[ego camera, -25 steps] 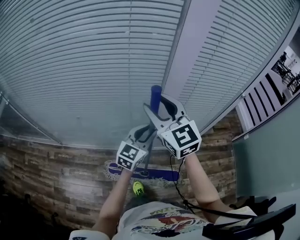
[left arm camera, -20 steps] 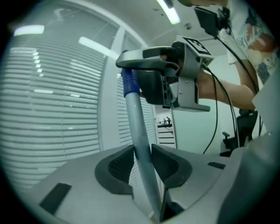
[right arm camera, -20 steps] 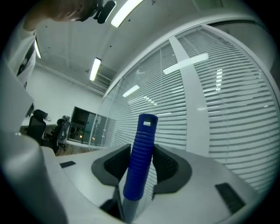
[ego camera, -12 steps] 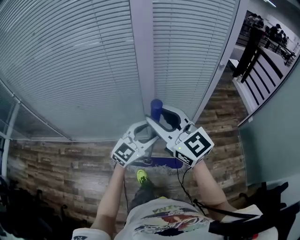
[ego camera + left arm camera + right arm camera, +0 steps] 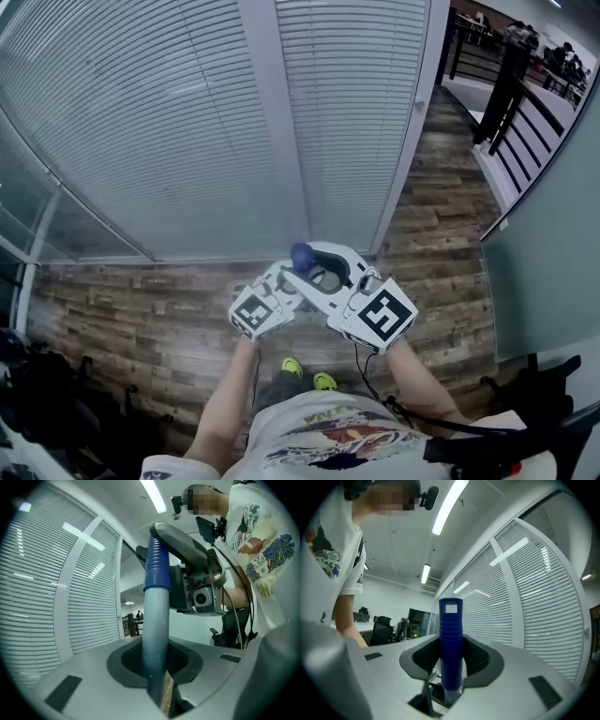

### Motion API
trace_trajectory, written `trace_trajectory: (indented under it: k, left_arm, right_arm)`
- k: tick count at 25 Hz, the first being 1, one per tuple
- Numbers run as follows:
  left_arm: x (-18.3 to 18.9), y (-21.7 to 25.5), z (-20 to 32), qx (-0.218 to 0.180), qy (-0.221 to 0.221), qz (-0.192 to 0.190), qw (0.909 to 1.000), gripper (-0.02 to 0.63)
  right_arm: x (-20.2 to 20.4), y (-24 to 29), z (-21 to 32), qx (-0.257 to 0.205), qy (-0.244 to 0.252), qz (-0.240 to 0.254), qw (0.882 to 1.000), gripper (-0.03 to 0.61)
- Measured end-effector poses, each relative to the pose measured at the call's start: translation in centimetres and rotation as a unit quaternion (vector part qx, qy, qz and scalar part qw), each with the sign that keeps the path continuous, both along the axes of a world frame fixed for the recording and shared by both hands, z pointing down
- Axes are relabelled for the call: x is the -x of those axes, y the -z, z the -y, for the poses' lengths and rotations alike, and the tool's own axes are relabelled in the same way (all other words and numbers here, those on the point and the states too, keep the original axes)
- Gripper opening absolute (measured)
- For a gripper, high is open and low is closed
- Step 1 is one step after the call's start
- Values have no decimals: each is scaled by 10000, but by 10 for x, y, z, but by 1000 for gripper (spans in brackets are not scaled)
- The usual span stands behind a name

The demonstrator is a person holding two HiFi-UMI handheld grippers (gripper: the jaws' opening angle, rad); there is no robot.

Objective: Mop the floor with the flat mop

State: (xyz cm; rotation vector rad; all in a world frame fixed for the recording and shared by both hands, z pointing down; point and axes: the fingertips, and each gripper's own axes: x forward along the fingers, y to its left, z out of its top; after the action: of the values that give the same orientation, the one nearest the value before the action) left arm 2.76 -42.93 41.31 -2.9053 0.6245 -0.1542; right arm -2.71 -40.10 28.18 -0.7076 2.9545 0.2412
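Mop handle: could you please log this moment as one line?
left gripper: gripping mop handle, jaws just tightened | right gripper: gripping blue grip, jaws just tightened | mop head: unseen

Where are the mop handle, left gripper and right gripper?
mop handle (image 5: 451,644), right gripper view, on its ribbed dark-blue grip.
left gripper (image 5: 284,281), head view, between its jaw tips; jaws just closed further on the handle.
right gripper (image 5: 317,262), head view, between its jaw tips; jaws just closed further on the blue grip.
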Motion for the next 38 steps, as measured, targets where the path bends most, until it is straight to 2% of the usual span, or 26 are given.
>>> trace_trajectory:
  k: [3, 7, 13, 17, 24, 30, 33, 38]
  left_arm:
    - [0, -6, -27, 41, 210, -23, 9998, 64]
    - [3, -14, -58, 75, 483, 6, 9988, 64]
    - [3, -39, -140, 286, 642, 179, 9974, 73]
    - [11, -64, -208, 583, 802, 254, 9947, 96]
    - [16, -114, -315, 730, 1103, 578, 9895, 115]
    - [-10, -153, -378, 970, 1184, 955, 9836, 132]
    - [-30, -161, -413, 1011, 1290, 1020, 9812, 137]
    - [-72, -164, -475, 1099, 1553, 1012, 9765, 138]
  right_arm:
    - [0, -4, -31, -299, 35, -46, 9995, 143]
    - [4, -9, -71, -358, -63, 27, 9993, 143]
    - [6, -39, -165, 10, 328, -116, 9994, 147]
    - [18, -71, -245, 124, 595, -605, 9963, 153]
    - [26, -126, -371, 384, 901, -832, 9917, 169]
    - [-1, -163, -441, 720, 1124, -886, 9871, 186]
    - [-23, -172, -479, 696, 1301, -1061, 9833, 187]
    - [-69, -176, -546, 654, 1687, -1068, 9777, 193]
